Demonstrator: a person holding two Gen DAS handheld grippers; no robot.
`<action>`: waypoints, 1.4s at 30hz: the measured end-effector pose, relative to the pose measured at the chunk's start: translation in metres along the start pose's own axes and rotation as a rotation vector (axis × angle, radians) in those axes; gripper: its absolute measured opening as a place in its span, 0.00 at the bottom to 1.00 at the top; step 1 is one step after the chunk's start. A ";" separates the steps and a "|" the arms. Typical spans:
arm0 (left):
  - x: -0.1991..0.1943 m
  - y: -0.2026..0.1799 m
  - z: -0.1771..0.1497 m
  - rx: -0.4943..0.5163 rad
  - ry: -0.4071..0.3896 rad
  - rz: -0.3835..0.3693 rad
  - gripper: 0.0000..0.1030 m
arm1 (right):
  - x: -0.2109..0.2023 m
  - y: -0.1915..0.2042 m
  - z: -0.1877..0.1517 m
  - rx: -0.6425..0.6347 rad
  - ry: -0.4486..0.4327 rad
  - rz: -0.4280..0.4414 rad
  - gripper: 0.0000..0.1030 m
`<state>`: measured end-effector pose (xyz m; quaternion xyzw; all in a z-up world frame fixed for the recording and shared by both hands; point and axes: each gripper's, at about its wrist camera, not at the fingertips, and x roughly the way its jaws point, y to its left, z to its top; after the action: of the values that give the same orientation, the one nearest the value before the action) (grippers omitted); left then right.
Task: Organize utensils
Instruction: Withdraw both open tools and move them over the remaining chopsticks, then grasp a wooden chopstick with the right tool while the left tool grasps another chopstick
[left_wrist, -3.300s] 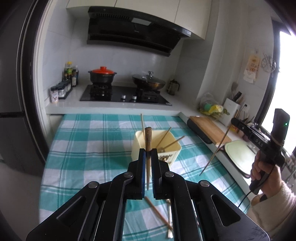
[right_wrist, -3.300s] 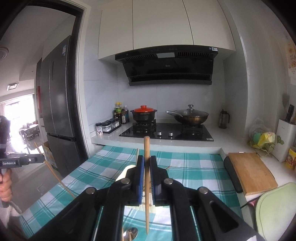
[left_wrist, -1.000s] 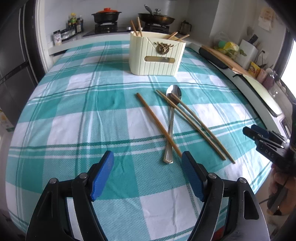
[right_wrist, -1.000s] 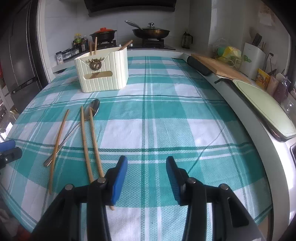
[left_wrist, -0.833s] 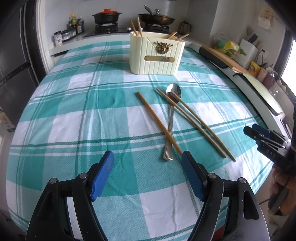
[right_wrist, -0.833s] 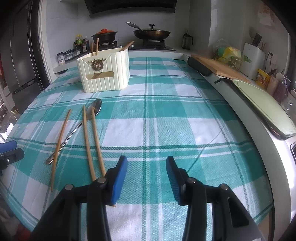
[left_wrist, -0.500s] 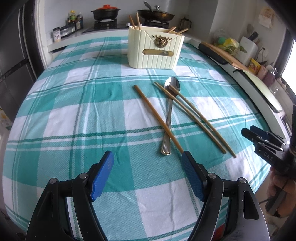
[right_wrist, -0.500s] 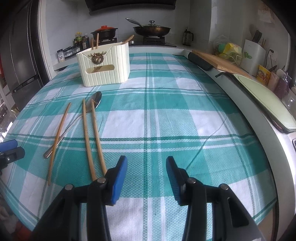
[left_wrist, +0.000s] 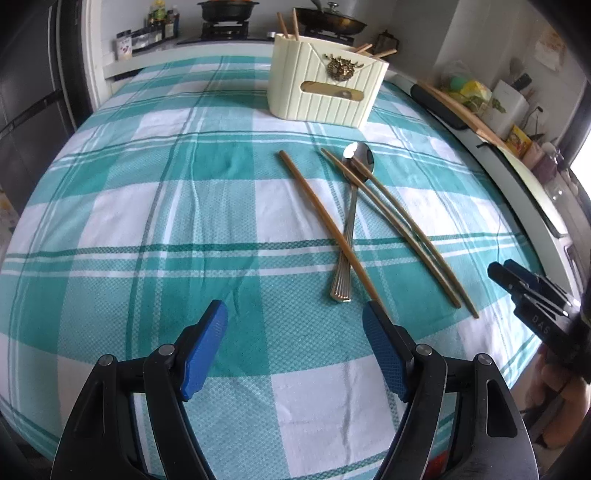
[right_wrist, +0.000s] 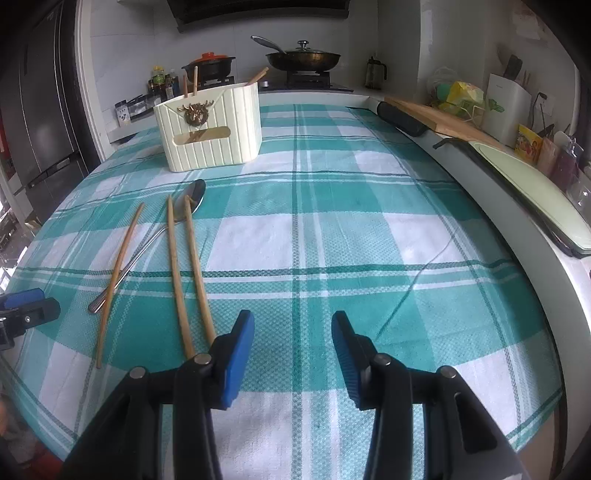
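On checked cloth (left_wrist: 207, 218), three wooden chopsticks (left_wrist: 327, 225) cross spoon (left_wrist: 349, 221).

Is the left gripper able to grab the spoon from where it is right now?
Probably yes. The left gripper is open and empty, and the spoon lies just ahead on the tablecloth. One snag: a lone chopstick crosses over the spoon's handle, so it may get nudged or pinched along with it.

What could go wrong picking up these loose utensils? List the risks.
1. The single chopstick lies across the spoon handle; lifting either may drag the other.
2. The paired chopsticks cross the spoon bowl and lie close together, so the right gripper might pinch both or roll one away.
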<state>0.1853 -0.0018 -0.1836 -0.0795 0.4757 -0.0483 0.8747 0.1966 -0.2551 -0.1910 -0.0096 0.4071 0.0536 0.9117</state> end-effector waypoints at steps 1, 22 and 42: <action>0.002 0.000 0.000 -0.003 0.006 -0.004 0.75 | 0.001 0.000 0.000 0.002 0.000 0.002 0.43; 0.061 -0.041 0.049 0.118 0.011 0.049 0.75 | 0.003 0.010 -0.004 -0.019 -0.003 0.052 0.43; 0.067 -0.016 0.047 0.094 0.035 0.072 0.79 | 0.025 0.030 0.022 -0.101 0.041 0.135 0.43</action>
<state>0.2611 -0.0233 -0.2104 -0.0203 0.4905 -0.0407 0.8703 0.2265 -0.2218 -0.1939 -0.0290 0.4223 0.1352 0.8959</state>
